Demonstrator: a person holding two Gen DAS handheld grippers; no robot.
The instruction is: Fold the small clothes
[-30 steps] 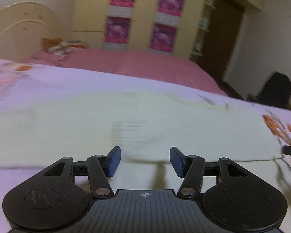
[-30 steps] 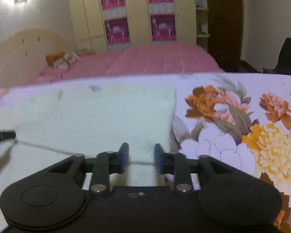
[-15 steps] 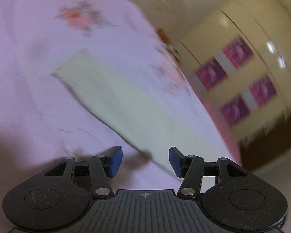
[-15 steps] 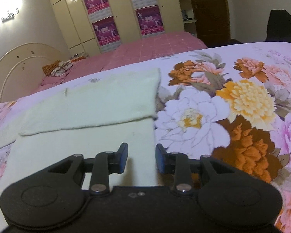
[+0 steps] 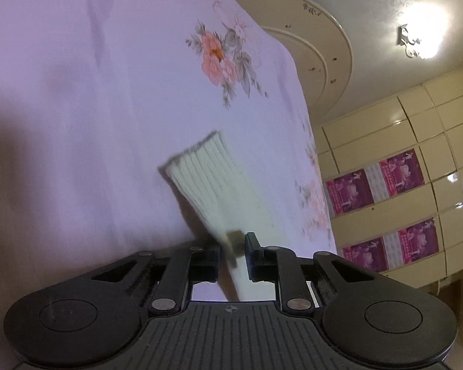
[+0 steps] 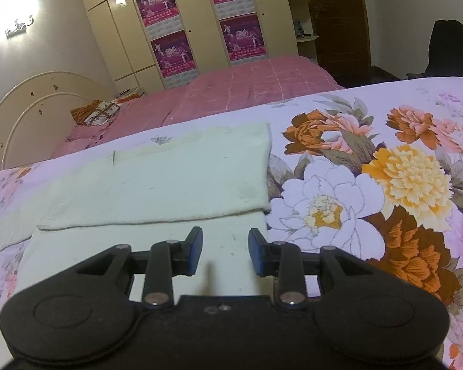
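A cream knit garment (image 6: 169, 178) lies folded on the floral bedspread (image 6: 385, 185), its upper layer doubled over a lower one. My right gripper (image 6: 225, 249) hovers open just above the lower layer near its right edge, with nothing between its fingers. In the left wrist view, which is strongly rolled, a ribbed cream sleeve (image 5: 213, 185) runs from its cuff down into my left gripper (image 5: 233, 257). Its jaws are closing, and the fabric is pinched between the pads. The sleeve stands a little off the lilac bedspread (image 5: 77, 92) and casts a shadow.
A second bed with a pink cover (image 6: 247, 86) stands behind, with a cream wardrobe (image 6: 200, 15) bearing magenta posters beyond it. A curved cream headboard (image 5: 324, 46) is at the left. A dark chair (image 6: 450, 46) sits at the far right by the door.
My left gripper swung to the garment's left end and rolled hard. Its jaws went from wide open to closing on the sleeve. The right gripper shifted only slightly.
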